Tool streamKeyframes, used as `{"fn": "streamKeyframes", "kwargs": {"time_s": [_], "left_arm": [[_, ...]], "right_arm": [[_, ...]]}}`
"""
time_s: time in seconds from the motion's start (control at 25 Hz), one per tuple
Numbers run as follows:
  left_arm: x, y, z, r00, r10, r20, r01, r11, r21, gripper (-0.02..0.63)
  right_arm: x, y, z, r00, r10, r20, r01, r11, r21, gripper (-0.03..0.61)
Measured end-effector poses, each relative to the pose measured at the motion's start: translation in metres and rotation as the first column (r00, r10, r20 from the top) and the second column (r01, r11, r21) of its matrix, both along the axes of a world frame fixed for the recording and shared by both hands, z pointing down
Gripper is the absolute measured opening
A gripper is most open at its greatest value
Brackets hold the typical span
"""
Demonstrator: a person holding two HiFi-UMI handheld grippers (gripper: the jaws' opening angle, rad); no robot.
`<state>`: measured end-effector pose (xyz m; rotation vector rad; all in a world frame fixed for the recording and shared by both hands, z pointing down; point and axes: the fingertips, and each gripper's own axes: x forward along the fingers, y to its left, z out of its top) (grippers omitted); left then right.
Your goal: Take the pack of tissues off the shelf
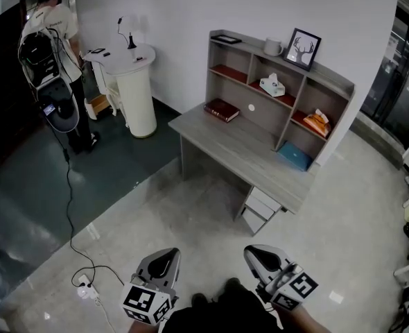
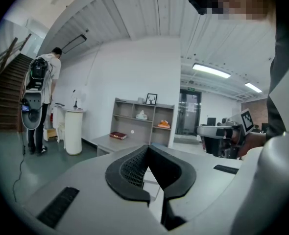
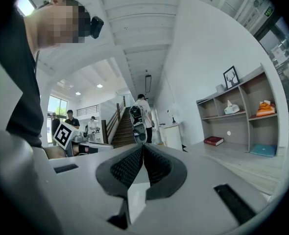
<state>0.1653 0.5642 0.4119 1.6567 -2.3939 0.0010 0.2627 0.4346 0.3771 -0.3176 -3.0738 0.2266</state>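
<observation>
- My left gripper: fingers pressed together, nothing between them.
- My right gripper: fingers closed tight too, nothing held.
- Head view: both grippers are low in frame over the tiled floor, side by side, tips pointing toward the desk and well apart from it.
- The pack of tissues sits in the middle compartment of the shelf unit at the back of the desk. It is white with a tissue sticking up, and nothing touches it.
- A red book lies on the desk top under the left compartment.
- An orange item is in the right compartment, and a flat blue item lies below it on the desk. I can't tell what either one is.
- A framed deer picture and a white mug stand on top of the shelf unit.
- A person with a backpack stands far left, beside a white round pedestal.
</observation>
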Motion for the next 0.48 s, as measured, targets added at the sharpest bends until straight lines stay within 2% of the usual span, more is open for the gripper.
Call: {"fn": "streamKeyframes", "kwargs": {"time_s": [0.2,0.48], "left_arm": [[-0.013,-0.013,0.008,1.000,0.022,-0.020,-0.022,1.000,-0.010,0.011],[-0.051,-0.054,0.012,1.000,0.023,-0.020,-0.024,0.999,-0.027,0.011]], "right_arm": [[-0.016,-0.014,0.009,1.000,0.022,-0.016,-0.023,0.999,-0.039,0.017],[-0.057,-0.052,0.013,1.000,0.004,-0.016,-0.005,0.999,-0.050,0.018]]}}
